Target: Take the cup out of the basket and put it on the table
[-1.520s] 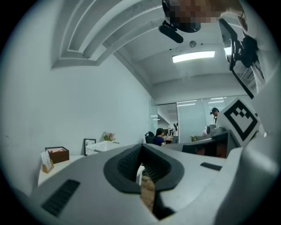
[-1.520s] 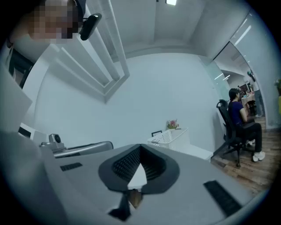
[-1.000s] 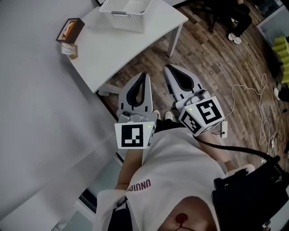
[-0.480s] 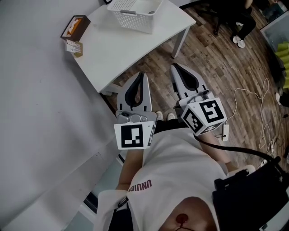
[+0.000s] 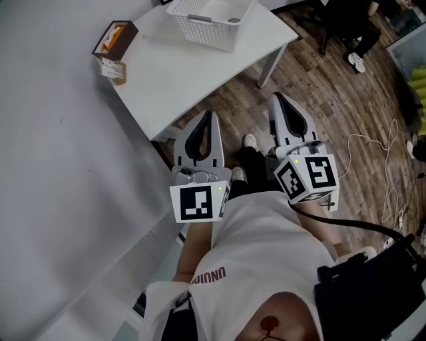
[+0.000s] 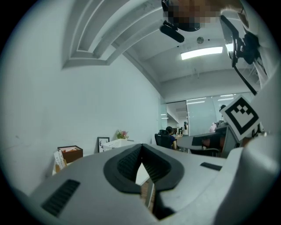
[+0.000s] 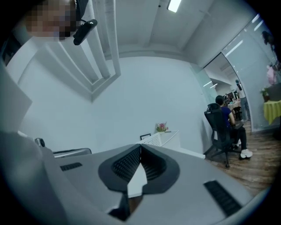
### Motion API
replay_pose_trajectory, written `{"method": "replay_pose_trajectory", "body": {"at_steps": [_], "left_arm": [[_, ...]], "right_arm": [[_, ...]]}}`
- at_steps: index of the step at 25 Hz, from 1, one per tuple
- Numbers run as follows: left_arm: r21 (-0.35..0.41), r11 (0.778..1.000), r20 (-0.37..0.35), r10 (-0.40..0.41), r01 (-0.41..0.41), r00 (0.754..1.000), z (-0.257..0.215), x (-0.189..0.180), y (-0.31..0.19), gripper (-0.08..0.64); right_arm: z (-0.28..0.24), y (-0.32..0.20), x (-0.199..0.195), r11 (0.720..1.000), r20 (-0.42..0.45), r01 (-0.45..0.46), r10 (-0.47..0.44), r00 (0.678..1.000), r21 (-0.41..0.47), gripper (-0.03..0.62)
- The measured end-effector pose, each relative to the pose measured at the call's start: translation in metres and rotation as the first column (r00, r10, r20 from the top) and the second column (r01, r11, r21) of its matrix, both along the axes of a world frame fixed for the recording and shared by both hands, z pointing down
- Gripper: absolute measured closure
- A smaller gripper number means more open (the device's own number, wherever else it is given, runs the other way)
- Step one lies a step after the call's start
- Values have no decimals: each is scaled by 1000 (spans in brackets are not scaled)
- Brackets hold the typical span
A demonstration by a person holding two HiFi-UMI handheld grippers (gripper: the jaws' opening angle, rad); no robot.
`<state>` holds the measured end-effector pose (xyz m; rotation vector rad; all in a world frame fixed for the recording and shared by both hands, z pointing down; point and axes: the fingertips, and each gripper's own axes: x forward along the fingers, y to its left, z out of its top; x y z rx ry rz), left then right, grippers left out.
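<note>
Short of the table: both grippers empty, cup not yet reached

At far end of white table, close to the wall: white mesh basket. Inside, near its right wall, a small round rim, likely the cup, too small to confirm. No cup out on the tabletop. Well apart from the basket, along the wall edge: brown box, with a small carton just in front.

Left gripper: jaws clenched tip to tip, nothing between. Right gripper: likewise pressed together, empty. Both carried level, side by side in front of the torso, over wooden floor, tips aimed toward the table. Closed for travel, presumably; too far off for any reach. Left tips near the table's nearest corner, basket well beyond.

Judged as approach stage only. Still to do: closing in, opening one pair of jaws, entering the basket from above. Possible snag: mesh wall catching a jaw on the way in or out.
</note>
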<state>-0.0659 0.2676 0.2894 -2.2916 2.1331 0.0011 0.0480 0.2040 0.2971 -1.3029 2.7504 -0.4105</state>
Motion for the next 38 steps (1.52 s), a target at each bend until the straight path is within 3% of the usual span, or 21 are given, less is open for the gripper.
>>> {"method": "replay_pose_trajectory", "body": {"at_steps": [8,21,26,38], "left_arm": [[-20,999,-9,-40,40,999,9,-19,-36,548],[-3,999,-2,-48,48,999,-4,-31,-145,548],[-13,997,9,-70,70,998,-11,-34,-182,548],[24,992,15,-123,123,992,-34,-44,-250,548]], "right_arm": [[-1,-41,-23,999,-16,33,-32,999,43,574],[-9,-150,-36,996,-23,61,-59,998,70,574],[-24,-183,-48,988,-37,117,-114,993,101,572],[-38,-259,-57,980,-28,153,-151,988,129,572]]}}
